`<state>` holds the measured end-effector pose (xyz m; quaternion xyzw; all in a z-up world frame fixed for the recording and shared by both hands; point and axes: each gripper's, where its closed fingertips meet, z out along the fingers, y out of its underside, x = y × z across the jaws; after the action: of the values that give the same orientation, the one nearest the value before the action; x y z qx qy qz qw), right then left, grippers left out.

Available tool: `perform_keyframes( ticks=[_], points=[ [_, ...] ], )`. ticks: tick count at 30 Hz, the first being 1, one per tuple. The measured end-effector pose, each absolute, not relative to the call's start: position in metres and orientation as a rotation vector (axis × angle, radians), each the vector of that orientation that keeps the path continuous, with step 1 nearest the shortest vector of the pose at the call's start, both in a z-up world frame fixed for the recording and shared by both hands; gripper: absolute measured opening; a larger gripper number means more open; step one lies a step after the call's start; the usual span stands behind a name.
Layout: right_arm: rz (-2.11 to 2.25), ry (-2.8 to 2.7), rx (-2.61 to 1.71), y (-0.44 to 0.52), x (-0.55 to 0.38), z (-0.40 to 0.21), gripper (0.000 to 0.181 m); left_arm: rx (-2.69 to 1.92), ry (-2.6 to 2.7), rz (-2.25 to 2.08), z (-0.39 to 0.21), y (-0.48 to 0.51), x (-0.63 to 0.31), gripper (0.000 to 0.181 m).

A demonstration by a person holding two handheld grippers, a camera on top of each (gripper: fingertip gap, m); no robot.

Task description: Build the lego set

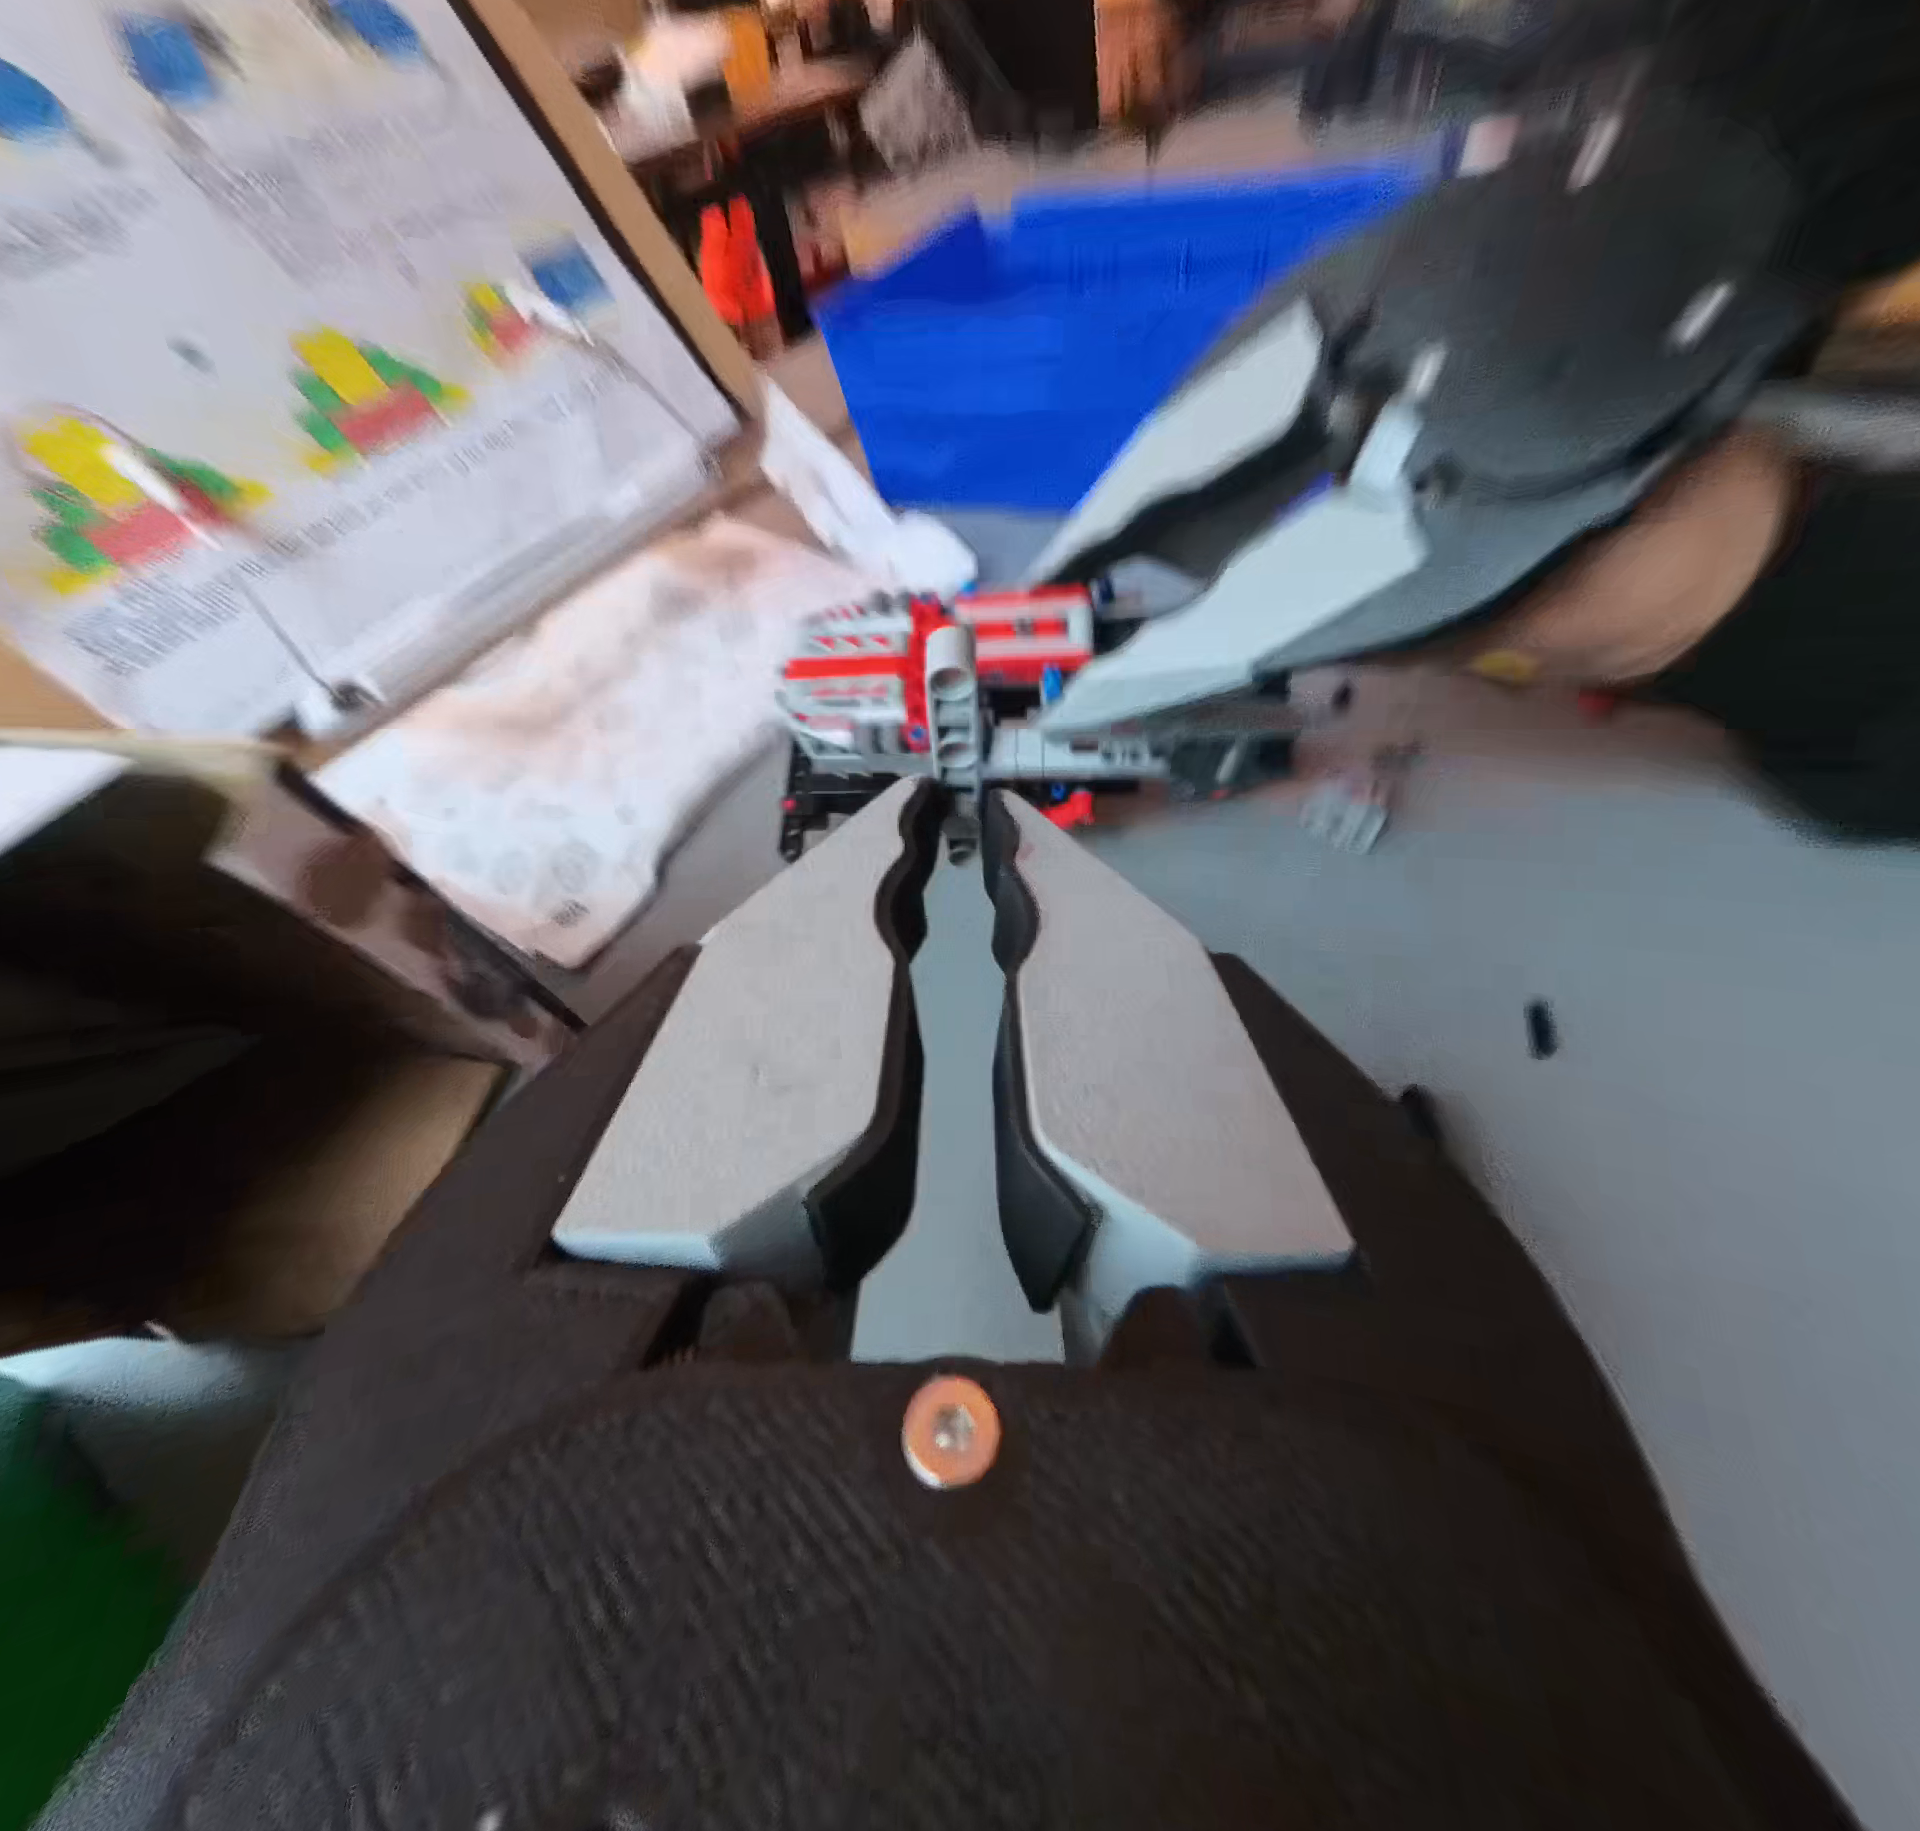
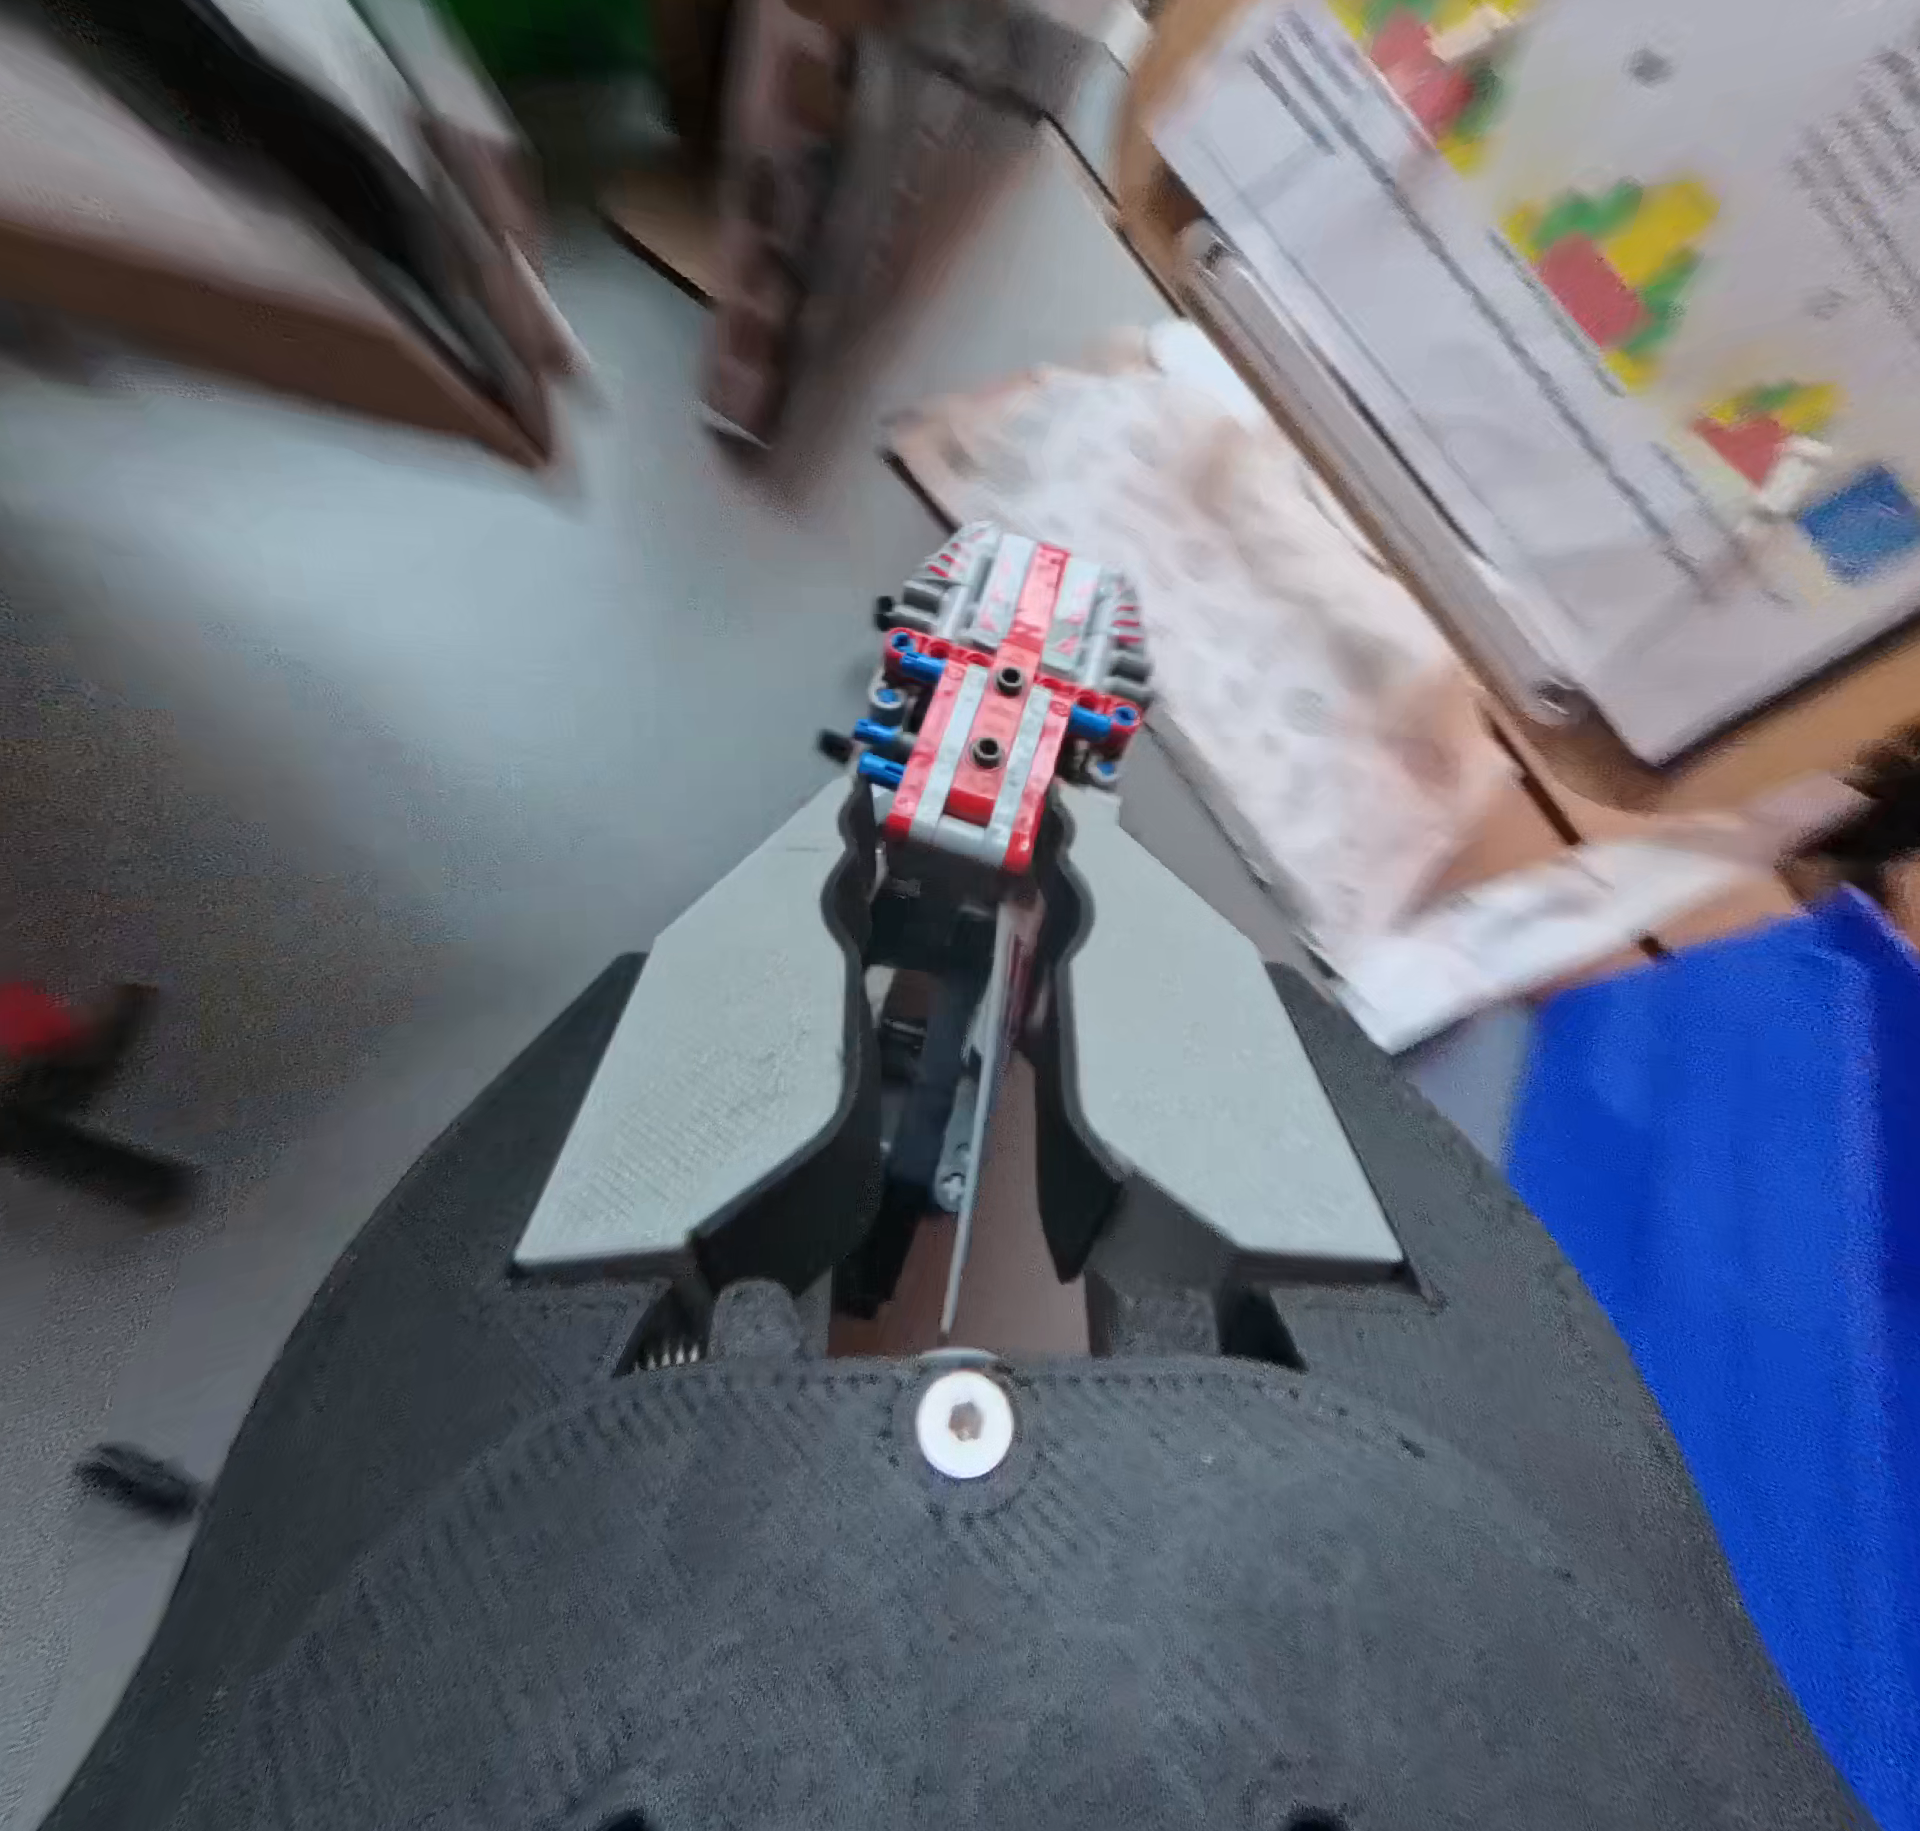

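open brown cardboard box (image 1: 249,1085), contents hidden | white instruction sheet with coloured brick drawings (image 1: 312,327) propped behind | left claw (image 1: 961,825) pinches light-grey holed beam (image 1: 954,732) against red-and-grey lego model (image 1: 935,680) above grey bench (image 1: 1558,1106) | right claw (image 2: 961,846) clamps model | blue bin (image 1: 1091,347) behind, contents unseen

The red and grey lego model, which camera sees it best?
The right wrist view: the lego model sits sharp and central, its top facing the camera, gripped by the right gripper. The left wrist view shows it farther off, partly hidden behind the grey beam held by the left gripper.
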<state>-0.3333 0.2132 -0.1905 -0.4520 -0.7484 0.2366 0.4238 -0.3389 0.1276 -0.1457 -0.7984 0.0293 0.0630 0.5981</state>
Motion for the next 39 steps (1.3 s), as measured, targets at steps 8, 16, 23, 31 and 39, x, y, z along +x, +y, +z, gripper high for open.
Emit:
perform_keyframes(
  ticks=[8, 16, 23, 31, 39],
  points=[
    [0.936, -1.919, -1.162, 0.187, -0.331, -0.191, 0.029, -1.927, 0.1, -0.032, -0.132, 0.131, -0.328, 0.006],
    [1.263, -1.755, -1.037, 0.181, -0.325, -0.138, 0.049, -1.661, -0.145, -0.716, -0.14, 0.136, -0.316, 0.007],
    [1.678, -1.892, -0.823, 0.13, -0.272, -0.105, 0.046, -1.523, -0.076, -0.964, -0.124, 0.135, -0.28, 0.007],
    [1.011, -1.775, -0.692, 0.132, -0.268, -0.12, 0.033, -1.308, -0.307, -1.179, -0.105, 0.144, -0.266, 0.007],
    [1.047, -1.752, -0.741, 0.14, -0.258, -0.116, 0.005, -1.358, -0.372, -1.123, -0.105, 0.144, -0.251, 0.008]
  ],
)
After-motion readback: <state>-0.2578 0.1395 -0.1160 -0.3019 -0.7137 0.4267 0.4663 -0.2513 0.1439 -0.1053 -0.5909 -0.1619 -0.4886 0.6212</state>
